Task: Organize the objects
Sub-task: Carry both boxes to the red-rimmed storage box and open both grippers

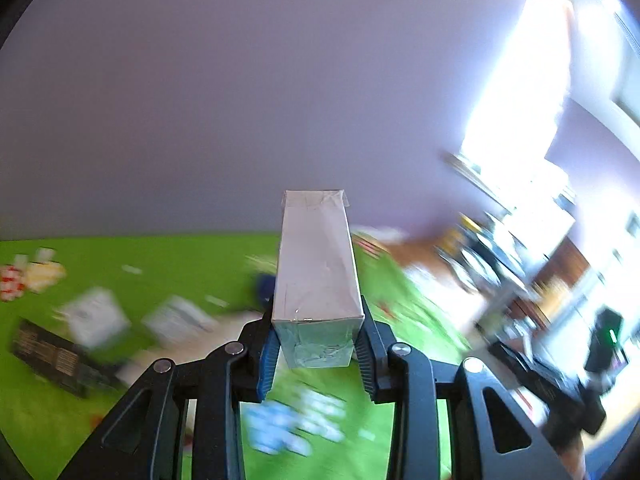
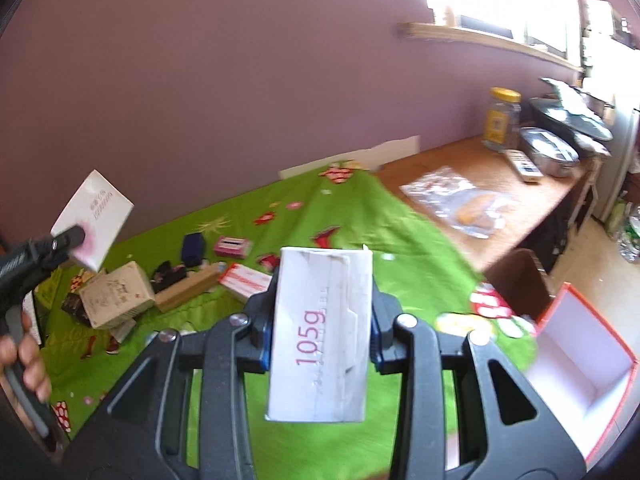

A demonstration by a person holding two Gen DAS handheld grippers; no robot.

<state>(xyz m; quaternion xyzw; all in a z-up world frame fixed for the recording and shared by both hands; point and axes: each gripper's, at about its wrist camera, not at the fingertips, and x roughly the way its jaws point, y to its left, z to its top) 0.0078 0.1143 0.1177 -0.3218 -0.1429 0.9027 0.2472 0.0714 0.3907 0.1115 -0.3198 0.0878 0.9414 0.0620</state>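
Left wrist view shows the left gripper (image 1: pixel 316 344) clamped on a tall grey carton (image 1: pixel 318 264), held in the air above the blurred green cloth (image 1: pixel 80 412). Right wrist view shows the right gripper (image 2: pixel 320 340) clamped on a white box (image 2: pixel 322 336) printed "105g", over the cloth, with an open red box (image 2: pixel 580 360) at near right. At far left the left gripper holds its carton up, a hand (image 2: pixel 24 360) on its handle.

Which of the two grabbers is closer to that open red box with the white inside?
Right. The right gripper, shut on a white carton, is just beside the open red box. The left gripper is across the green cloth.
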